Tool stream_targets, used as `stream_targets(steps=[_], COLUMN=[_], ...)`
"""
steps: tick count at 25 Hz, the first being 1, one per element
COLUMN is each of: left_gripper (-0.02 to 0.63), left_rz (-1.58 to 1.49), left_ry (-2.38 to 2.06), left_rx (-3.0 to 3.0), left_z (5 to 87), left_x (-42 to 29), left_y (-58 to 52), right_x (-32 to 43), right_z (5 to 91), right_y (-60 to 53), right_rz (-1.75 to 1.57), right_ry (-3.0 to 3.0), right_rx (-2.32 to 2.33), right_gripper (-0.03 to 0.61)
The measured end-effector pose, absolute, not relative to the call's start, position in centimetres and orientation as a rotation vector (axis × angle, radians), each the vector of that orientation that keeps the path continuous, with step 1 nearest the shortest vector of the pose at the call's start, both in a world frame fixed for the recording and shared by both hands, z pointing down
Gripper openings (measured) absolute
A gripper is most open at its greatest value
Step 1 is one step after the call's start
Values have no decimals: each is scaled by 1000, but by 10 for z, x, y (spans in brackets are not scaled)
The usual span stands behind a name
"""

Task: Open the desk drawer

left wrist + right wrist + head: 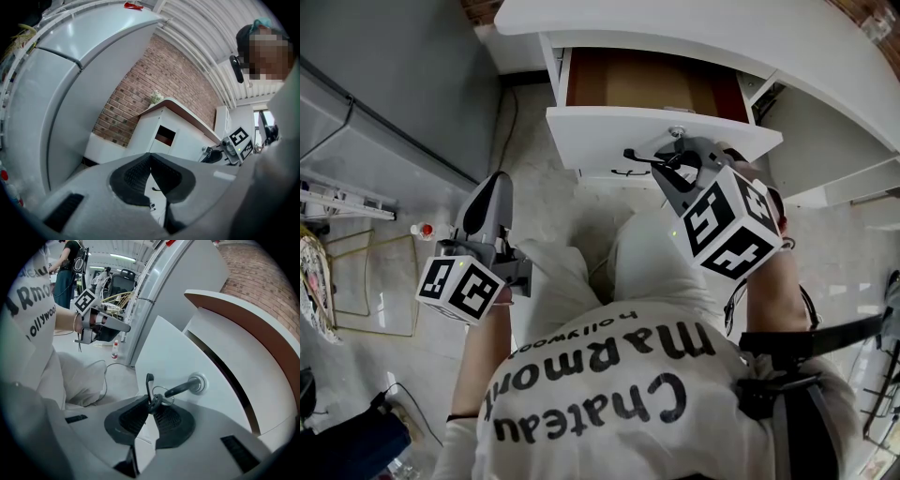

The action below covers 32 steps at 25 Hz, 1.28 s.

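The white desk has its top drawer pulled partly out, showing a brown inside. A key sits in the round lock on the drawer front, with a ring and a second key hanging from it. My right gripper is shut on that key bunch just in front of the lock; in the head view my right gripper is at the drawer front. My left gripper is off to the left above the floor, shut with nothing between its pads.
A tall grey cabinet stands left of the desk. A cable and a small bottle lie on the floor. A lower drawer with a black handle is under the open one. The person's knees are below the drawer.
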<state>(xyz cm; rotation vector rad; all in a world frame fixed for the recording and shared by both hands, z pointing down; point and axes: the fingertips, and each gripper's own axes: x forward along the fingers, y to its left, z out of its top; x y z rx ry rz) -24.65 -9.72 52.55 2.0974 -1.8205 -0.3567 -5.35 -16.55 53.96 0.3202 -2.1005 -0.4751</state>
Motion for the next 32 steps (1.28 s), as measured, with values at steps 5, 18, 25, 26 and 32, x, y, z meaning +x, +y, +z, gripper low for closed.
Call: stream_targets(steps=[5,18,25,26,32], left_gripper=[15,15,15,15,15], left_rz=[-363,-368,-397,-396,-405], left_ry=[-1819,-1819,-1838,-1837,-1817], left_rx=[2100,2101,2094,2102,2144], left_z=[524,529,523,522,508], left_x=[-244,-243,-250,-249,-241], left_y=[-98,-98,-102,-104,-114], right_x=[-48,-45,-41,-40,-39], right_z=[538,540,541,542,544], right_y=[-148,-137,-123,-122,-115], right_rz=[-471,-469,-459,-462,-461], right_ry=[-2092,-2093,-2095,-2090,-2053], right_rx=[316,309,307,306,286], right_gripper=[37,37,37,37,37])
